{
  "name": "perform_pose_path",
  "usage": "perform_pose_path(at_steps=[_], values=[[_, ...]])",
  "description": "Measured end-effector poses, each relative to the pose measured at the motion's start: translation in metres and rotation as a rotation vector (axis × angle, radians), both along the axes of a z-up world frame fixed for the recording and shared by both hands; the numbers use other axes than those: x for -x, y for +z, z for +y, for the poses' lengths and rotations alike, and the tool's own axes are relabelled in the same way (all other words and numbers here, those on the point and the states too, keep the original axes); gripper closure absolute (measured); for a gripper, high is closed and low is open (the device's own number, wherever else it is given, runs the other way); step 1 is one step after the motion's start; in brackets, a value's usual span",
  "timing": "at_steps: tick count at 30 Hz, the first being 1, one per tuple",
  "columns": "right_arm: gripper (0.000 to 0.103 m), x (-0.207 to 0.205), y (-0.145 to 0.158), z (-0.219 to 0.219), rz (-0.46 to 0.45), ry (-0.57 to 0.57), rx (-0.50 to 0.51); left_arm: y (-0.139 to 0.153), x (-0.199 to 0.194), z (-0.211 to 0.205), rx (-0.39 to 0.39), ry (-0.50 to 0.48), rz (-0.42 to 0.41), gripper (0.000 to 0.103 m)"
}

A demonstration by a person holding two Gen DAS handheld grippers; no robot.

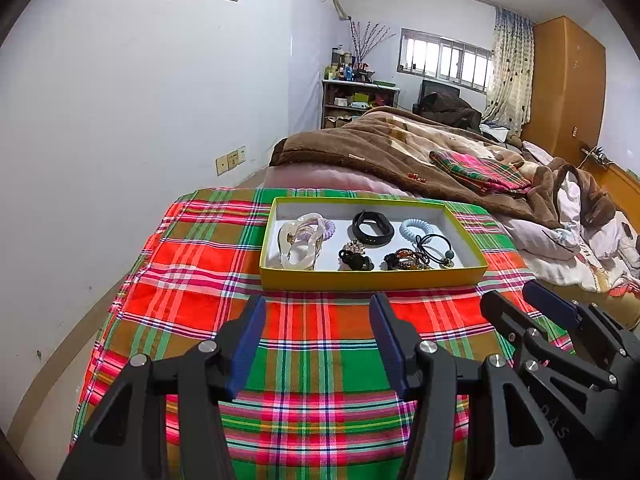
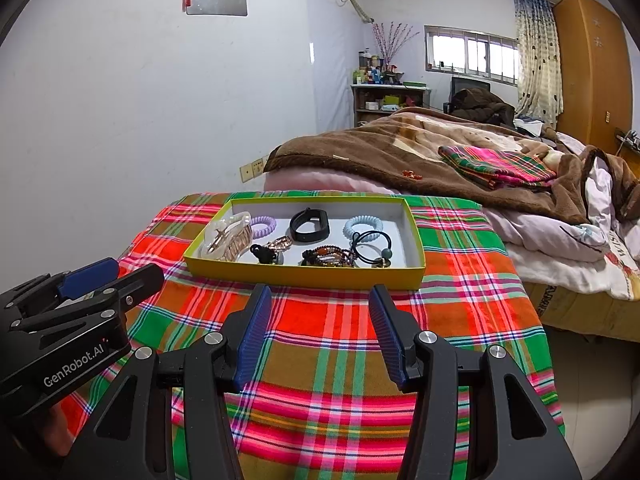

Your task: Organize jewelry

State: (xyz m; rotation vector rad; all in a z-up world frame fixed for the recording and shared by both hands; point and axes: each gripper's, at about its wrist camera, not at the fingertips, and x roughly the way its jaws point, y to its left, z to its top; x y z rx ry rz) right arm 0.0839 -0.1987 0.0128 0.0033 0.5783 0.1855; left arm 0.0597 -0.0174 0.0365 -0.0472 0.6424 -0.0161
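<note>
Both hand-held grippers, left and right, gape empty before a shallow yellow cardboard box of coiled hair ties on plaid cloth.

Left tool and right tool side by side, tilted downward, jaws apart, empty.

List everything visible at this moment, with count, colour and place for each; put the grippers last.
tray: one, yellow rim, white inside, on the plaid cloth
plaid cloth: one, red, green and pink, covering the near surface
hair claw: one, pearly white, left end of tray
coil hair ties: two, lilac behind the claw, pale blue at right
wristband: one, black, tray middle back
bead bracelets: a dark brown cluster, count unclear, tray front
elastic hair tie: one, black, tray right
brown blanket: one, on the bed behind
left gripper: open, empty
right gripper: open, empty
</note>
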Motion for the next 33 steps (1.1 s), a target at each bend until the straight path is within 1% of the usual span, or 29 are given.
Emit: perform_pose_path(at_steps=[33], values=[[0.051,0.0019,0.0014,0.0024,-0.003,0.006,-0.001,-0.0015,0.0001,0.0024,-0.002,0.027,0.003,0.047]])
